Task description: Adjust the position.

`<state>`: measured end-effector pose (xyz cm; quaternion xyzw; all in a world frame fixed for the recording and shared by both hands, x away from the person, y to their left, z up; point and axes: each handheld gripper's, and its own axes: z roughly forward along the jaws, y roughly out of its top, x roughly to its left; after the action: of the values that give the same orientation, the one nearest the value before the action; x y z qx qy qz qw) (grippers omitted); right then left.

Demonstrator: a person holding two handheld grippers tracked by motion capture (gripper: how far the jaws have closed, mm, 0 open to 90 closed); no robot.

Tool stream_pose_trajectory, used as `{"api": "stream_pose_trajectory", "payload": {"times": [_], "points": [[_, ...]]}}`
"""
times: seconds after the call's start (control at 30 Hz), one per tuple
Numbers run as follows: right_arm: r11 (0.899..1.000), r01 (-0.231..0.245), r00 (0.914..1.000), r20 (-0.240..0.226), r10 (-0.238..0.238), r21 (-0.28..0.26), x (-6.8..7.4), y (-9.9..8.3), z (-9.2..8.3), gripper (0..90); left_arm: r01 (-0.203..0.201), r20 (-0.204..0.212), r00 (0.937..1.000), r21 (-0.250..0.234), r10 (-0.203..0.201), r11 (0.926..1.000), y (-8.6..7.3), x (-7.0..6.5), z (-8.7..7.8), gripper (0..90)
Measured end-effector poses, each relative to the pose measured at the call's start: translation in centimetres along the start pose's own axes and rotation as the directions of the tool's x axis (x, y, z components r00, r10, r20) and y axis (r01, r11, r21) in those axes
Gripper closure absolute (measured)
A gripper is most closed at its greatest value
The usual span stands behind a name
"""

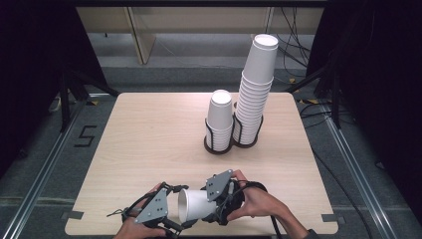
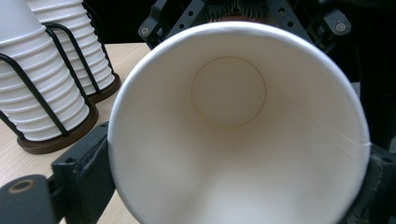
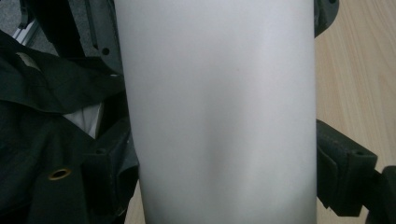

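White paper cup (image 1: pixel 195 203) lying sideways between my claws at the table's (image 1: pixel 149 134) near edge, right claw (image 1: pixel 211 206) clamped on its body, left claw (image 1: pixel 171 221) flanking the rim, grip unclear

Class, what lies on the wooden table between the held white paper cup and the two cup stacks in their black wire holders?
Bare tabletop, shown in the high view.

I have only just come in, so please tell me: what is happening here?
A person holds one white paper cup on its side between the left hand-held gripper and the right hand-held gripper, at the table's near edge. Behind stand a short cup stack and a tall cup stack in black holders.
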<state>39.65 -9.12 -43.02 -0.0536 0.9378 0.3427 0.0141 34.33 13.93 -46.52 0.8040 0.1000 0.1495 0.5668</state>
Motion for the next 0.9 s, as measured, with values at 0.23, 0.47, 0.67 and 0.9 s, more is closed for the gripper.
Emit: {"api": "stream_pose_trajectory", "payload": {"times": [0.23, 0.47, 0.67, 0.9], "points": [[0.997, -0.018, 0.9975, 0.07, 0.013, 0.077, 0.5, 0.3, -0.1, 15.8, -0.004, -0.017, 0.9998, 0.042, 0.005, 0.9991, 0.2, -0.1, 0.0, 9.2], [0.978, 0.042, 0.9891, 0.13, -0.07, 0.205, 1.3, 0.8, 0.6, 23.1, 0.016, -0.019, 0.9997, 0.055, -0.015, 0.9984, 0.4, -0.3, 0.2, 8.5], [0.998, -0.014, 0.9978, 0.065, 0.01, 0.058, 0.6, 0.0, 0.1, 23.7, 0.122, -0.046, 0.9911, -0.065, -0.125, 0.9905, 0.1, 0.3, -0.2, 3.8], [0.995, -0.045, 0.9975, 0.05, 0.05, -0.092, -0.5, -0.9, -1.0, 24.1, 0.219, -0.045, 0.9729, -0.135, -0.227, 0.9664, -0.3, 0.9, -0.3, 2.5]]}}
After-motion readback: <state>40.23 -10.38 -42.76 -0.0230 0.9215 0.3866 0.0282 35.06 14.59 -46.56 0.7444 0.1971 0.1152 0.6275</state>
